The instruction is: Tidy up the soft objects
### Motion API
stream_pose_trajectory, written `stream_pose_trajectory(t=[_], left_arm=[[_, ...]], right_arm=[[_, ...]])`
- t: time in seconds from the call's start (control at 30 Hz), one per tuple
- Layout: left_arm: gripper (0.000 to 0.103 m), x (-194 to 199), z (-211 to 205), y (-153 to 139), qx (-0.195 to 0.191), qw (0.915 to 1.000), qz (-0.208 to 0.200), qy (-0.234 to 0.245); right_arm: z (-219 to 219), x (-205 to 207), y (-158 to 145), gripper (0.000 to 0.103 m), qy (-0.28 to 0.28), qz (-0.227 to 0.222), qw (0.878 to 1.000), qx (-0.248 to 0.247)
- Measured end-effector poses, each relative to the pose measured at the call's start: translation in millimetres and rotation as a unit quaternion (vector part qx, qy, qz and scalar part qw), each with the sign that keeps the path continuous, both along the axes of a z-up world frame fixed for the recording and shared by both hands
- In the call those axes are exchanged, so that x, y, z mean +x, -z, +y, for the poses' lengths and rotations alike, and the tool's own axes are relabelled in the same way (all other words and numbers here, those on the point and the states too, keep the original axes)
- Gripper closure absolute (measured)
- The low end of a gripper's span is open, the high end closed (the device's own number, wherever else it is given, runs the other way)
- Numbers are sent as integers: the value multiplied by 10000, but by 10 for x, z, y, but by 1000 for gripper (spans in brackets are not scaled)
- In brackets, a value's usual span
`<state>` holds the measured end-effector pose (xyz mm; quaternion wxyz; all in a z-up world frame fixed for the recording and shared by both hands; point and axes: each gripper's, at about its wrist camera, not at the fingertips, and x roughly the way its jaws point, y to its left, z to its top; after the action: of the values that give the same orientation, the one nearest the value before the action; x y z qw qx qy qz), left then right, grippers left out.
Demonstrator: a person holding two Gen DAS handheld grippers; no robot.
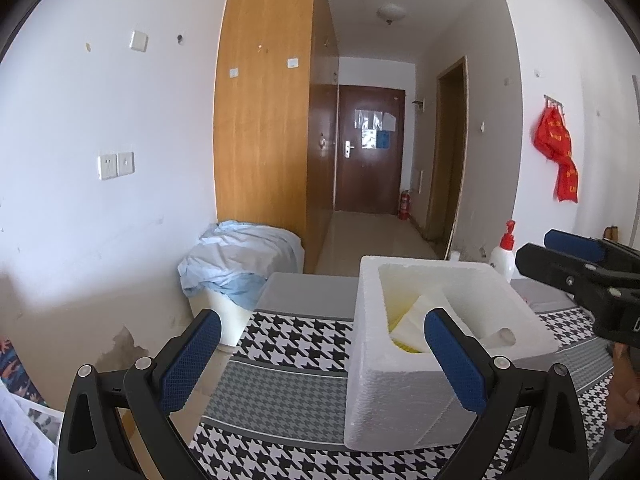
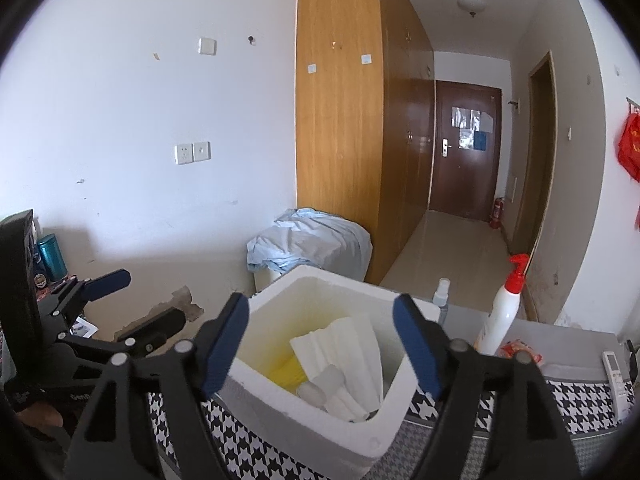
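At frame centre we see a white foam box (image 2: 320,364) holding folded white cloth (image 2: 344,348) and yellow fabric (image 2: 286,372); our right gripper (image 2: 320,350) and left gripper (image 1: 320,360) are both released.

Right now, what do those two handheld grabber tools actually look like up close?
Both look alike. The left gripper and right gripper are matte black plastic frames, each with two angled arms ending in the jaws. The fingers carry flat blue pads with a fine grid texture. Round silver pins mark the pivots. No cables show.
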<state>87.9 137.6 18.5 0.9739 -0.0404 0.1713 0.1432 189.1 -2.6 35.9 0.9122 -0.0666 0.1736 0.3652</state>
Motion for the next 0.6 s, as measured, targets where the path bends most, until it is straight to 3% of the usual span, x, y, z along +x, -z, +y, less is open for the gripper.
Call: stream_pose_trajectory(t=[0.6], left_arm=[[1,-181,-301,-227,154,9995,-223,161]], right_arm=[[-374,-223,-118,18,129,-136,9997,143]])
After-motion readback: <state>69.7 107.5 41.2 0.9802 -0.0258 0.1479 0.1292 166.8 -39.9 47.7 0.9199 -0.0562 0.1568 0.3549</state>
